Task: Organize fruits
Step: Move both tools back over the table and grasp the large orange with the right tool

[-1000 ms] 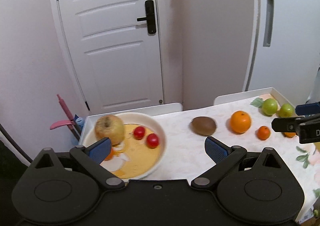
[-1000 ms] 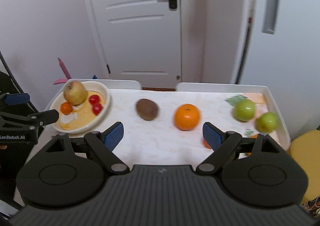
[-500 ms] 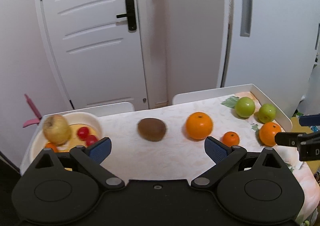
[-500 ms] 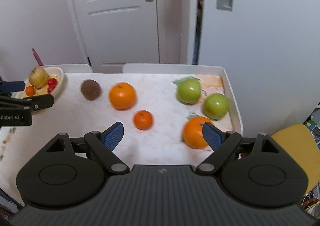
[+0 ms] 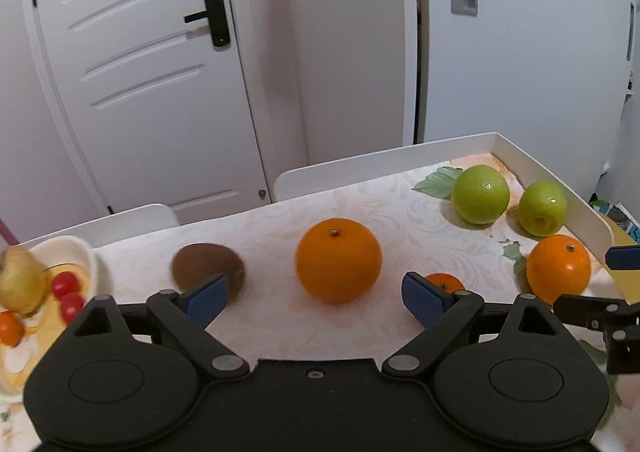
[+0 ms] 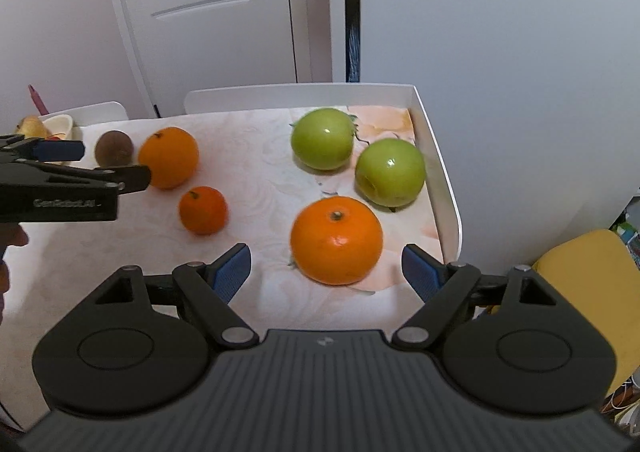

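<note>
An orange (image 6: 336,240) lay on the table (image 6: 256,139) between the wide-open, empty fingers of the right gripper (image 6: 326,276). Two green apples (image 6: 322,139) (image 6: 390,171) sat at its 12 and 1 o'clock by the raised rim. A mandarin (image 6: 203,210) lay at 9 o'clock, with a second orange (image 5: 338,259) and a kiwi (image 5: 208,266) beyond. The left gripper (image 5: 316,298), also spread wide and empty, faced that second orange. At far left stood a bowl (image 5: 86,258) holding a pear (image 5: 20,282) and cherry tomatoes (image 5: 66,284).
</note>
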A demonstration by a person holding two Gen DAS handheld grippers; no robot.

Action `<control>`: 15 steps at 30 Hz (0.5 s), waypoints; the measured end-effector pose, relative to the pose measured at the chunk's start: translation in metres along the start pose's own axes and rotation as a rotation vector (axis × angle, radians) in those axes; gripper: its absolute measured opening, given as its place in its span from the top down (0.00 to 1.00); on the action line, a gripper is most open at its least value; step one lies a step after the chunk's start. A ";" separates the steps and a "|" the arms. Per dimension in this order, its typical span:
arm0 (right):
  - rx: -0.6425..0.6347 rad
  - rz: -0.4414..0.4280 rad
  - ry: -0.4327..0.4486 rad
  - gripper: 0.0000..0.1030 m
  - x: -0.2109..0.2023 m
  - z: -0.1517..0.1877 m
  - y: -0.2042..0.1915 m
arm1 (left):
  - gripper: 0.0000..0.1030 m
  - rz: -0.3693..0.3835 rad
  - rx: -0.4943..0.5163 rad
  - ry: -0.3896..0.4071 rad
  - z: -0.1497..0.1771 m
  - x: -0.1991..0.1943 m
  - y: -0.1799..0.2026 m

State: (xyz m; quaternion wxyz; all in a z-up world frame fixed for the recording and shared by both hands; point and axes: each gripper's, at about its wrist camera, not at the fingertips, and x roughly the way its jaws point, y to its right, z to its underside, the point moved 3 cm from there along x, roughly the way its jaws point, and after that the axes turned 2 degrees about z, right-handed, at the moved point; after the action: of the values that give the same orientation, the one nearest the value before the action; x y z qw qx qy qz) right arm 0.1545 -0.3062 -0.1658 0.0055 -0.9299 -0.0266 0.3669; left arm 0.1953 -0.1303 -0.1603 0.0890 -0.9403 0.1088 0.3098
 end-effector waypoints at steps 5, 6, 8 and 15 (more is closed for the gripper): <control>0.007 -0.011 -0.006 0.07 0.012 0.001 0.003 | 0.10 0.010 -0.012 -0.007 -0.003 0.026 0.002; 0.004 -0.016 -0.007 0.09 0.014 0.001 0.003 | 0.11 0.010 -0.017 -0.008 -0.004 0.030 0.001; -0.001 -0.020 -0.008 0.11 0.017 0.000 0.002 | 0.13 0.010 -0.023 -0.009 -0.005 0.036 0.001; 0.003 -0.031 -0.017 0.18 0.022 -0.003 0.001 | 0.35 0.048 -0.031 -0.029 -0.008 0.053 0.004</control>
State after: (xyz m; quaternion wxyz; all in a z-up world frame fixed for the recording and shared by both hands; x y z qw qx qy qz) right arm 0.1729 -0.3064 -0.1789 0.0123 -0.9262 -0.0408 0.3745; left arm 0.2408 -0.1443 -0.1864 0.0685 -0.9341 0.1254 0.3273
